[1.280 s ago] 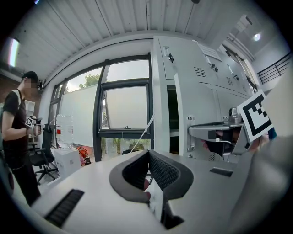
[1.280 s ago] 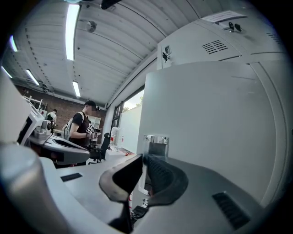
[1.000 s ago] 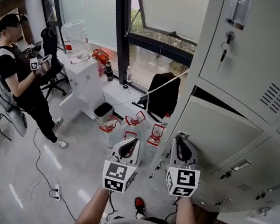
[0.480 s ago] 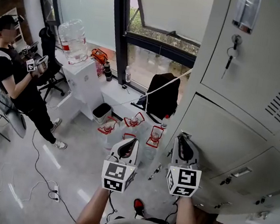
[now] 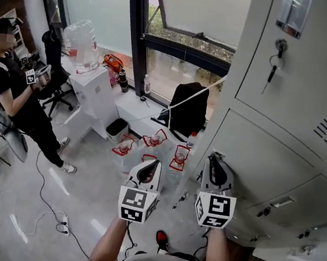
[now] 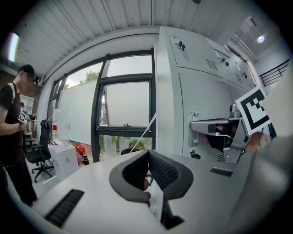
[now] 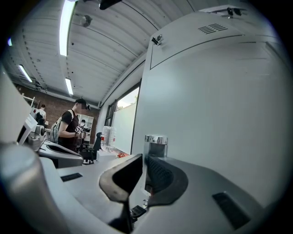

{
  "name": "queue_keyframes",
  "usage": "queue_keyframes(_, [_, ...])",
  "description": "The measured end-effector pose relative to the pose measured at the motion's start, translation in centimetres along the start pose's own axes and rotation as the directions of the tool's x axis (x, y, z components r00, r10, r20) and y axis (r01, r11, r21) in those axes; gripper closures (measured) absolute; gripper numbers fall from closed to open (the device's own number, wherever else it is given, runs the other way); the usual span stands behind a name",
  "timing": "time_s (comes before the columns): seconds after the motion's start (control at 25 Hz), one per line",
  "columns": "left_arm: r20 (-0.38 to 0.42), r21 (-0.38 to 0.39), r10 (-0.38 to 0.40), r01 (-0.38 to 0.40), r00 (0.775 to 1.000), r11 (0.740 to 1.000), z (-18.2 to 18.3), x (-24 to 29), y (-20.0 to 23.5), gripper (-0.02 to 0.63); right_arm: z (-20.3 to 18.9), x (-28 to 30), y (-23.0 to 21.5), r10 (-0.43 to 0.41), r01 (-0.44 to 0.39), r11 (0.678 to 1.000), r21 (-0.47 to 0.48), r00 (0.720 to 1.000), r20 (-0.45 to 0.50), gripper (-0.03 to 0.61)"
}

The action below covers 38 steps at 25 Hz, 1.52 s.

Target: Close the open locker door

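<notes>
Far left, a person (image 5: 11, 86) in a dark top and cap, standing on the grey floor (image 5: 17, 197) beside a black office chair (image 5: 56, 59). Next over, a white water dispenser (image 5: 96, 94) topped with a clear bottle (image 5: 79, 41), backed against frosted glass. Then the dark window frame (image 5: 133, 39), a black bag (image 5: 190, 109) slumped under the sill, and a cluster of red-framed items (image 5: 150, 140) on the floor just in front of it. Low in the middle, the left gripper (image 5: 152, 165), held out over the floor and apart from the lockers (image 5: 235, 59), jaws pressed together with nothing pinched. Just to its right, the right gripper (image 5: 213, 159), jaws drawn in to a thin slit, no object visibly caught between the pads, tips right at a chrome fitting (image 7: 155, 139) by the left edge of the locker door (image 5: 267, 161). That door on the right of the head view, the middle one of those in sight, lying flush with its neighbours, only a thin seam along its top edge. Its pale face filling the right side of the right gripper view. Above it, an upper door (image 5: 301, 85) with a key (image 5: 274, 61) hanging in the lock. Lower right, a chrome handle (image 5: 281, 201) on the next door down.
</notes>
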<state>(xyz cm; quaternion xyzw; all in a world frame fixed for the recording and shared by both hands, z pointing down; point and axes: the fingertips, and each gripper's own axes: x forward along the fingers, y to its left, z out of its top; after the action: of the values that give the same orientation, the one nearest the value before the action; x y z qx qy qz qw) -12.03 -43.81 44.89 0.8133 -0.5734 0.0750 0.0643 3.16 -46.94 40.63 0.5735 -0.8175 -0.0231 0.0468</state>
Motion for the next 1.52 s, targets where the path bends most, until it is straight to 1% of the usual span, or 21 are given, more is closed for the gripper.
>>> queue_keyframes(0.68, [-0.013, -0.005, 0.001, -0.001, 1.0, 1.0, -0.4, 0.6, 0.4, 0.591, 0.0, 0.4, -0.5, -0.026, 0.026, 1.0, 0.008, 1.0, 0.006, 0.546])
queue_keyframes(1.08, [-0.017, -0.005, 0.006, -0.006, 1.0, 1.0, -0.6, 0.0, 0.3, 0.591, -0.2, 0.2, -0.7, -0.044, 0.044, 0.999, -0.007, 0.999, -0.013, 0.546])
queue_keyframes(1.32, [-0.01, 0.001, 0.006, -0.006, 1.0, 1.0, -0.4, -0.7, 0.0, 0.591, -0.1, -0.8, -0.7, -0.051, 0.051, 0.999, -0.007, 0.999, -0.007, 0.546])
queue_keyframes(1.52, [0.007, 0.018, -0.017, 0.017, 1.0, 1.0, 0.5, -1.6, -1.5, 0.591, 0.5, -2.5, -1.0, -0.057, 0.057, 0.998, -0.012, 0.998, 0.004, 0.546])
